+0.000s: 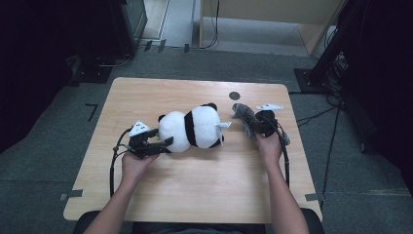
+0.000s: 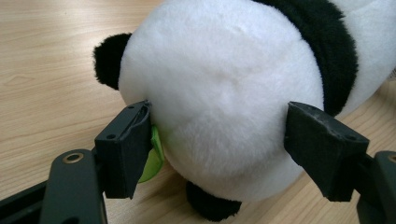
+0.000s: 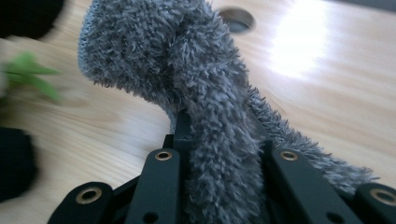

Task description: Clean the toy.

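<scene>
A black and white panda plush (image 1: 192, 127) lies on its side in the middle of the wooden table (image 1: 195, 195). My left gripper (image 1: 164, 144) stands open at its left end. The jaws flank the white head (image 2: 219, 93), and the left pad (image 2: 128, 149) brushes the fur. A green leaf piece (image 2: 153, 158) shows behind that pad. To the right of the panda, my right gripper (image 1: 257, 123) is shut on a grey fuzzy cloth (image 1: 242, 114). The cloth (image 3: 187, 60) rises from between the jaws, hides their tips, and hangs above the tabletop.
A round cable hole (image 1: 234, 95) sits in the table behind the grey cloth. A white tag (image 1: 223, 125) sticks out of the panda's right side. Dark equipment (image 1: 122, 24) and cables (image 1: 316, 117) stand on the floor around the table.
</scene>
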Action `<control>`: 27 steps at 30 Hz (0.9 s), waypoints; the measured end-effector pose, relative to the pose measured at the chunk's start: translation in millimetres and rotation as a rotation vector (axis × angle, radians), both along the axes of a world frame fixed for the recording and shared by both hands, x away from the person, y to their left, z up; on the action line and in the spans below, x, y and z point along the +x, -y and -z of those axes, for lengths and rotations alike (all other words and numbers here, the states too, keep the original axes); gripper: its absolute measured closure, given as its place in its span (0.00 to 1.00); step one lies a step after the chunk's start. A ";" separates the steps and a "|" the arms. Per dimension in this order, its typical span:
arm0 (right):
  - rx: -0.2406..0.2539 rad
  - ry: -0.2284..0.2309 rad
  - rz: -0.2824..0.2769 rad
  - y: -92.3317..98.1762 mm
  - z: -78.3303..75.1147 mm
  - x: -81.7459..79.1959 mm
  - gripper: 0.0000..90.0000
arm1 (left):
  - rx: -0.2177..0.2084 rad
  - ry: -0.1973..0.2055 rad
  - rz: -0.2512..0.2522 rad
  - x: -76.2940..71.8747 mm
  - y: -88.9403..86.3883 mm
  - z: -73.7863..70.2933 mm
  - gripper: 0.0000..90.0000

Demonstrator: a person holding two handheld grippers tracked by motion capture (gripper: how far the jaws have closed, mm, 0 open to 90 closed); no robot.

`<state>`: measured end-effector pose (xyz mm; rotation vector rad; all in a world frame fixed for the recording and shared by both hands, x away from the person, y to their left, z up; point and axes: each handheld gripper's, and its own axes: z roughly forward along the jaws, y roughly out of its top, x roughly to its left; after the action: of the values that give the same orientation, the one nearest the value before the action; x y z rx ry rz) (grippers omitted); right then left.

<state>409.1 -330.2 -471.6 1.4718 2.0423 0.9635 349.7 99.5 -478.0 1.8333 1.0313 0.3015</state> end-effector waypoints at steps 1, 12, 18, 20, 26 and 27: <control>0.000 0.010 -0.013 -2.6 -5.0 -1.1 0.82 | -0.001 0.000 0.000 0.0 0.0 0.0 0.26; -0.002 0.051 -0.115 -30.9 -47.5 -4.1 0.81 | 0.012 -0.006 -0.001 -0.6 0.0 -0.2 0.23; 0.002 0.057 -0.153 -46.1 -66.5 -3.7 0.81 | 0.001 -0.019 -0.001 1.1 0.4 2.0 0.21; 0.003 0.051 -0.165 -50.9 -71.8 -3.0 0.81 | -0.003 -0.019 -0.002 1.2 0.4 2.3 0.21; 0.000 0.028 -0.210 -66.5 -84.5 -0.3 0.81 | -0.011 -0.023 0.002 0.2 -0.8 5.4 0.21; -0.001 0.027 -0.221 -69.4 -86.2 0.6 0.81 | -0.008 -0.017 0.002 0.0 -0.8 5.3 0.21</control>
<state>409.8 -260.9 -385.4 1.2434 2.2194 1.0603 349.8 100.3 -483.3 1.8322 1.0414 0.2802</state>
